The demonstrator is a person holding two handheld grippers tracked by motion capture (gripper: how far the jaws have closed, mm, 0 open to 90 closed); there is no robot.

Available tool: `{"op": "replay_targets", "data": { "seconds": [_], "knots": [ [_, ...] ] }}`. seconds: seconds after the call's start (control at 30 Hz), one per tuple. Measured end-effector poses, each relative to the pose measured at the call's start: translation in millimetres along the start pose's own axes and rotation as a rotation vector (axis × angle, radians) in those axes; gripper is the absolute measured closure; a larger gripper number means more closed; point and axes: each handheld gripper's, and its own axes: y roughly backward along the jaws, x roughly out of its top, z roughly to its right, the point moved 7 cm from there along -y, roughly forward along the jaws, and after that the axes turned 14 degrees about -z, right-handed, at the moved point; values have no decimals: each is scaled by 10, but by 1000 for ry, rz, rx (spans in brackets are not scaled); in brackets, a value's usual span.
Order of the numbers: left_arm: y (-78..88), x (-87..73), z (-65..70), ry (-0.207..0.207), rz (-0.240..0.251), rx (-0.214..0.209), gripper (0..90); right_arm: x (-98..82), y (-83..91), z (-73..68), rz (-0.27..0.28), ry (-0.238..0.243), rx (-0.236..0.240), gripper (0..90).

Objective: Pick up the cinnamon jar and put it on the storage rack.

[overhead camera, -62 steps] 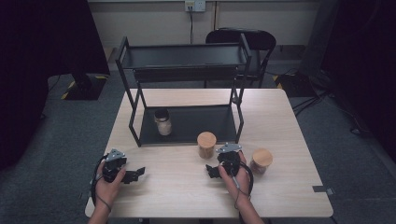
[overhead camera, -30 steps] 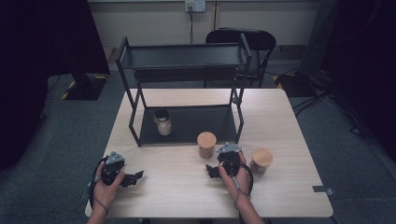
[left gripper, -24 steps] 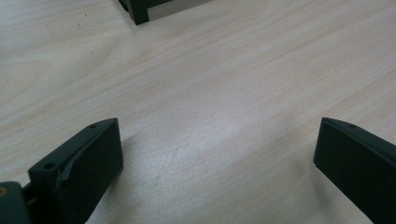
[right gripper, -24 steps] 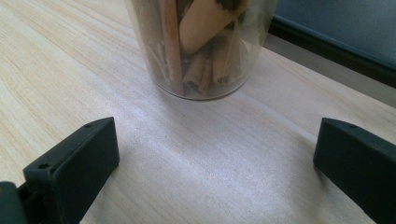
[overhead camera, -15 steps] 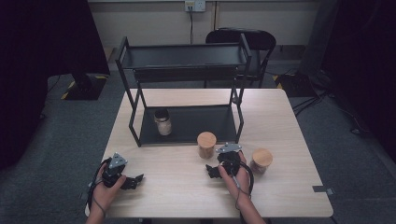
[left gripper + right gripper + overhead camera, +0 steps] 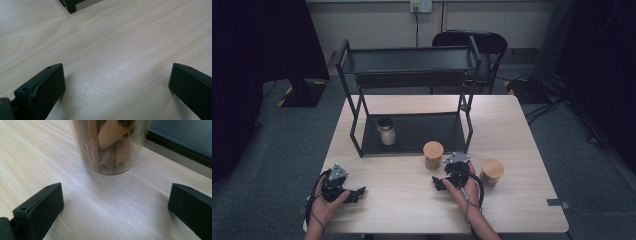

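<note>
Two tools at the near edge of the worktop (image 6: 522,200), both w/ jaws spread wide & nothing between them. Right tool (image 6: 451,176) faces the nearer cork-lidded jar (image 6: 433,155), which stands just beside it on the worktop, in front of the rack's right leg; in the right gripper view its clear body (image 6: 110,142) w/ cinnamon-like sticks sits dead ahead, apart from the jaws. Left tool (image 6: 343,191) has just been opening, no thing between its jaws; it rests on bare wood at the near-left corner.

Step in hand, likely: grab that jar w/ the right tool. To do it well: go straight fwd, keep jaws level & wide so they pass either side of the body, close on the lower-mid glass, not the cork lid. Squeeze gently – round, smooth glass may slip or tip.

Around: second cork-lidded jar (image 6: 492,172) close on the right of the right hand (image 6: 468,187) – watch the wrist & cable when swinging. Black rack (image 6: 412,60) behind; its front-right leg stands near the jar, so lift clear before moving inward. Dark-lidded jar (image 6: 386,131) already on the rack's lower shelf, left side. Chair (image 6: 484,42) beyond, no issue.
</note>
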Motion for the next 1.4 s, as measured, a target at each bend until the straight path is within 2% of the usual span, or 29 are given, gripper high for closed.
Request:
{"op": "replay_targets", "data": {
  "seconds": [0.37, 0.47, 0.8, 1.4],
  "knots": [
    [0, 0, 0, 0, 0, 0, 2, 32, 3, 18, 19, 14, 13, 7],
    [0, 0, 0, 0, 0, 0, 2, 78, 34, 23, 45, 18, 5, 11],
    [1, -1, 2, -1, 0, 0, 2, 224, 52, -7, 66, 27, 11, 10],
    [3, -5, 7, -4, -1, -1, 2, 450, -47, -46, 109, 24, 12, 59]
  ]
}}
